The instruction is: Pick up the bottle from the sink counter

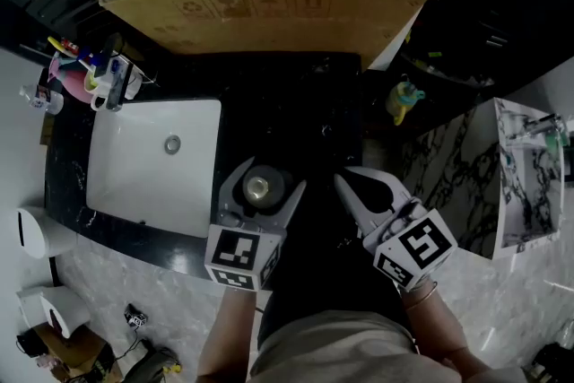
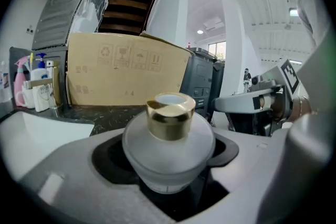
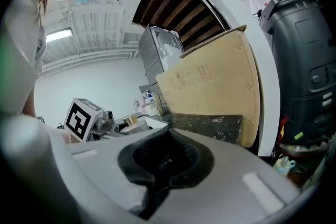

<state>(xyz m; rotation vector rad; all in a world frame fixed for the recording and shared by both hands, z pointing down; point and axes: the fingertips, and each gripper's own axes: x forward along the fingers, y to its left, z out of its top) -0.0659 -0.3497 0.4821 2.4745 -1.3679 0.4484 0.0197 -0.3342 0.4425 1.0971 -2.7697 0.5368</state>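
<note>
Over the front edge of the dark bench (image 1: 296,103), just R of the white sink (image 1: 126,184), the left hand-held gripper (image 1: 267,179) has the bottle (image 2: 168,144). Its jaws stand wide but are closed on the frosted round body, one on each side, w/ the gold cap (image 2: 170,115) sticking up clear above them. The bottle looks upright in the left gripper view. Can't tell from the head view whether its base is off the bench yet.

The right hand-held gripper (image 1: 352,179) hangs just beside it, jaws together, nothing btwn them.

Step in hand, as I read it: the lift, w/ the grasp already made.

To do it well:
- Go straight up first, no sideways drag. The body is rounded and smooth-looking, so it could prob. squirm or pop out if the base catches the bench.
- Hold the grip as is. The pads sit at or just under the widest part, which is good. Don't loosen or re-grip mid-lift.
- Level the wrist so the cap stays pointing up.
- Mind the cardboard box (image 1: 269,4) behind. Come up and toward the body, not fwd.
- Leave the R gripper clear of the bottle's path.
</note>
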